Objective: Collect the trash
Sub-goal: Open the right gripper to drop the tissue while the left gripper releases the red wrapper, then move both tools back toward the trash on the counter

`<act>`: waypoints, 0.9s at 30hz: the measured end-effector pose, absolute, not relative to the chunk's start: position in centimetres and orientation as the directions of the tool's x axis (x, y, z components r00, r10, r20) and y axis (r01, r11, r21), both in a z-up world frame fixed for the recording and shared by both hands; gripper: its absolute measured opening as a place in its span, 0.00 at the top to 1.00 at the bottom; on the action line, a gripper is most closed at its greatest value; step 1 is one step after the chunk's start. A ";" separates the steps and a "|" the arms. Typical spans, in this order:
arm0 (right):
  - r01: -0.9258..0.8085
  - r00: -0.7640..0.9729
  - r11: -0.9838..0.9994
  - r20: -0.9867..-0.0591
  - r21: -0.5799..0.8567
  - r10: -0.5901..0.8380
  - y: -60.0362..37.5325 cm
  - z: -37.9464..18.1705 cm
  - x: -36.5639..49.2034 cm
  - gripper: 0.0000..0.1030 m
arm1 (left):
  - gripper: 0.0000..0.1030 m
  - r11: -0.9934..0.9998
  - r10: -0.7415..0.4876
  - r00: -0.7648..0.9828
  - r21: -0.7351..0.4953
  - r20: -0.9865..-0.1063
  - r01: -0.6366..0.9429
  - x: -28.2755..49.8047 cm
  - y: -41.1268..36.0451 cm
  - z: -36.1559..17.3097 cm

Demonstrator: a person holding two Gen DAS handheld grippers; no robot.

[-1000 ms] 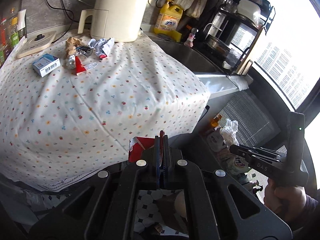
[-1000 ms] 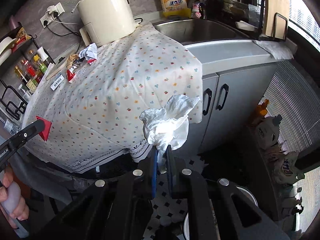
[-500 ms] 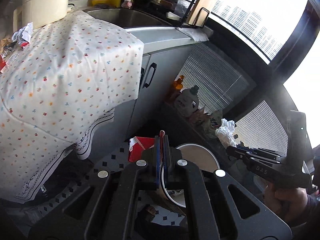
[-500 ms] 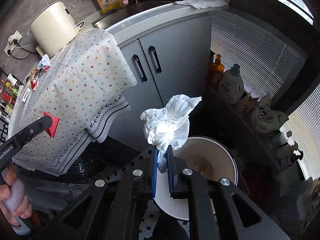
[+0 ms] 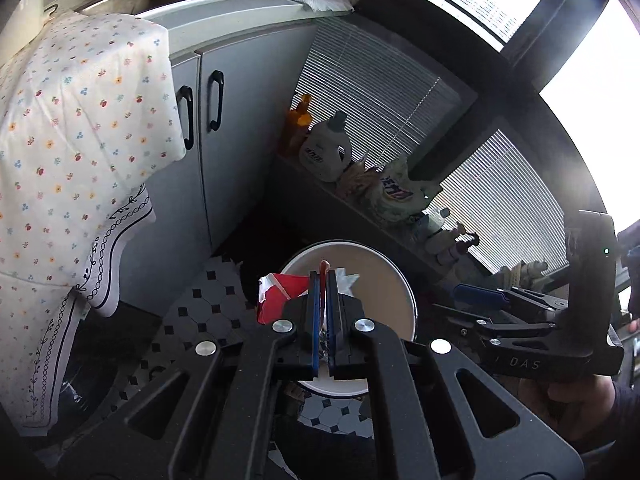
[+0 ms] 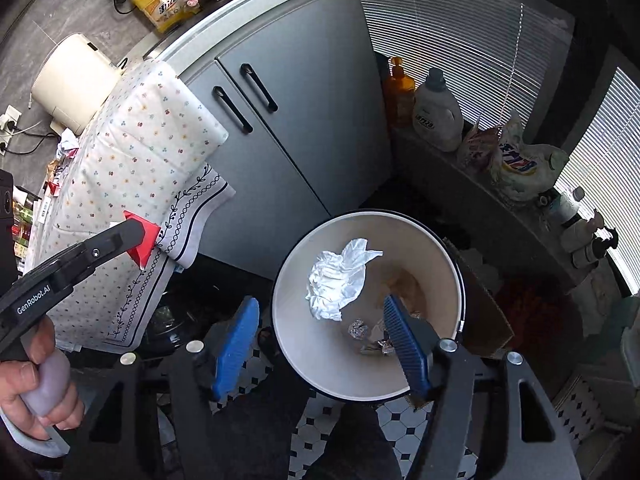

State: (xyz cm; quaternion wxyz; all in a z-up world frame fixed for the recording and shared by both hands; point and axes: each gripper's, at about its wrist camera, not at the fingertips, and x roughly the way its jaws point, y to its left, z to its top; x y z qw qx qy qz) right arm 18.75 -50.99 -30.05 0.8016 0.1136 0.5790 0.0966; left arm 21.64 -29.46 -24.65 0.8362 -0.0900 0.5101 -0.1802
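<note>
A white round bin (image 6: 440, 240) stands on the tiled floor with a crumpled white tissue (image 6: 340, 276) and small foil balls (image 6: 358, 328) inside. Above it my right gripper (image 6: 320, 299) is open, its jaws still opening, and nothing sits between the blue pads (image 6: 236, 332). My left gripper (image 5: 323, 276) is shut on a red wrapper (image 5: 280, 296), which it holds over the near rim of the bin (image 5: 408, 292). In the right wrist view the left gripper (image 6: 136, 236) and the red wrapper (image 6: 146, 248) are left of the bin. The right gripper (image 5: 460, 304) appears at the right of the left wrist view.
Grey cabinet doors (image 6: 304, 120) with black handles stand behind the bin. A floral tablecloth (image 6: 152, 152) hangs down to the left. A low ledge (image 6: 480, 184) with detergent bottles and bags runs along the blinds. Brown cardboard (image 6: 484, 308) leans beside the bin.
Both grippers swung away from the table and down over the bin. The right gripper opened and the tissue dropped into the bin. The left gripper kept hold of the red wrapper.
</note>
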 end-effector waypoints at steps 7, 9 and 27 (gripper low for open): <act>0.126 0.356 0.954 -0.910 0.274 0.214 -56.7 -29.4 17.2 0.36 | 0.96 0.892 -0.436 0.351 -0.347 -0.829 0.289 22.4 -33.0 -25.6; 0.169 0.367 0.949 -0.910 0.267 0.190 -58.3 -29.1 16.6 0.35 | 0.96 0.882 -0.450 0.329 -0.355 -0.830 0.310 22.6 -34.1 -25.9; 0.172 0.474 0.958 -0.872 0.230 0.124 -59.2 -25.7 17.2 0.11 | 0.09 0.907 -0.418 0.466 -0.328 -0.780 0.265 22.5 -31.6 -21.6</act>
